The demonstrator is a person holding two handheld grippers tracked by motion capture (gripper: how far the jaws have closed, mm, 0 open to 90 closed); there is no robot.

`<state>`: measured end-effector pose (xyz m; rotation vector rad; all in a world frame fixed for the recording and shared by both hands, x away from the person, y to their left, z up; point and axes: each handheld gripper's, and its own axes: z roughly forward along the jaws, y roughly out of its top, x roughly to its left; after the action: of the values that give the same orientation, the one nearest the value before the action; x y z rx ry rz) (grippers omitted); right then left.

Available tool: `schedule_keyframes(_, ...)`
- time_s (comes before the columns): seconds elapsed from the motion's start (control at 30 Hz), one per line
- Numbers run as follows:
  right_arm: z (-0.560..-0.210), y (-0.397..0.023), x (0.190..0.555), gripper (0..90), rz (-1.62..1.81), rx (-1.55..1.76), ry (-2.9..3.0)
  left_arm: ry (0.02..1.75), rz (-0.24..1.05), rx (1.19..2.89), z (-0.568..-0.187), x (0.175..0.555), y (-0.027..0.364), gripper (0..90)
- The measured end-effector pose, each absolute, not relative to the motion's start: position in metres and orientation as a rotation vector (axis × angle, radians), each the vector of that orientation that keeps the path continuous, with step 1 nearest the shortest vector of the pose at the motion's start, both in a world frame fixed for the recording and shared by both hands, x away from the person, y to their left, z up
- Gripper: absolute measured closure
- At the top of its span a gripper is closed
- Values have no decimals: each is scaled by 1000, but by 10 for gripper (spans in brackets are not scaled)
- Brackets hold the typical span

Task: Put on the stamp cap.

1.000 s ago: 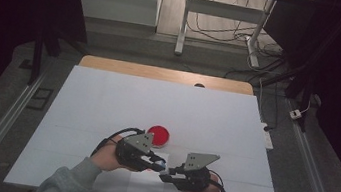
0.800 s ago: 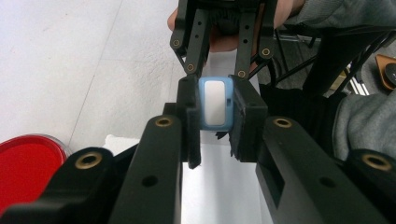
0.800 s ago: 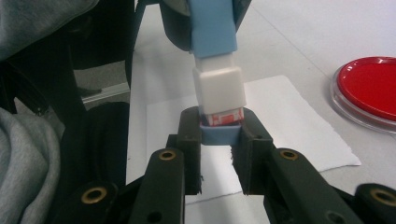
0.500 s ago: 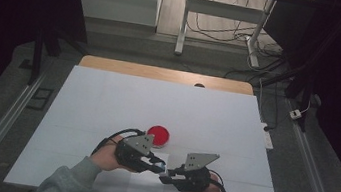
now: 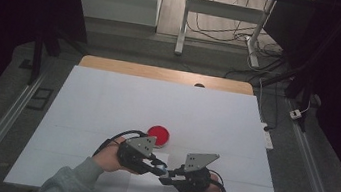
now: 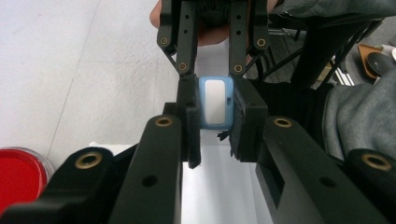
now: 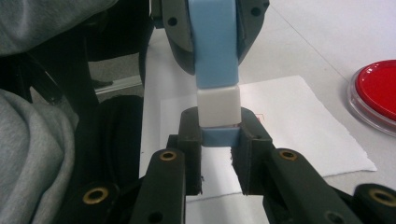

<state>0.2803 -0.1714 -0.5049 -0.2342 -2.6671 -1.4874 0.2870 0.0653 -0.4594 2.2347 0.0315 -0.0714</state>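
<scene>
A small blue-and-white stamp [image 5: 164,169] is seen in the lower centre of the high view, held above the white table [image 5: 107,102] between the two grippers. The left gripper [image 5: 158,164] comes in from the lower left and the right gripper [image 5: 167,176] from the lower right, their tips meeting at the stamp.

In the left gripper view, the stamp [image 6: 216,102] is found at the centre of the frame, its blue rim and white face turned to the camera, with the near jaws clamped on its sides; the other gripper's jaws are seen closed on it from the top of the frame.

In the right gripper view, the stamp [image 7: 215,70] stands upright at centre: the long blue part is gripped by the far jaws at the top, and the white block with its thin blue end is clamped by the near jaws.

A white paper sheet [image 7: 299,130] lies on the table below the stamp. A red ink pad [image 5: 158,134] rests just above the grippers in the high view, apart from them.
</scene>
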Motion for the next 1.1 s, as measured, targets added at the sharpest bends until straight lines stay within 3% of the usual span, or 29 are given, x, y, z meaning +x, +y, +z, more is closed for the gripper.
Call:
schedule_keyframes(0.4, -504, -172, 279, 728, -1485, -232, -2703, 48, -45, 2230, -460, 285, 65, 759)
schedule_keyframes(0.73, -503, -177, 280, 562, -1551, -337, -2755, 127, 33, 2200, -458, 286, 71, 758)
schedule_keyframes(1.1, -501, -195, 282, 509, -1634, -465, -2741, 234, 82, 2163, -454, 287, 85, 758)
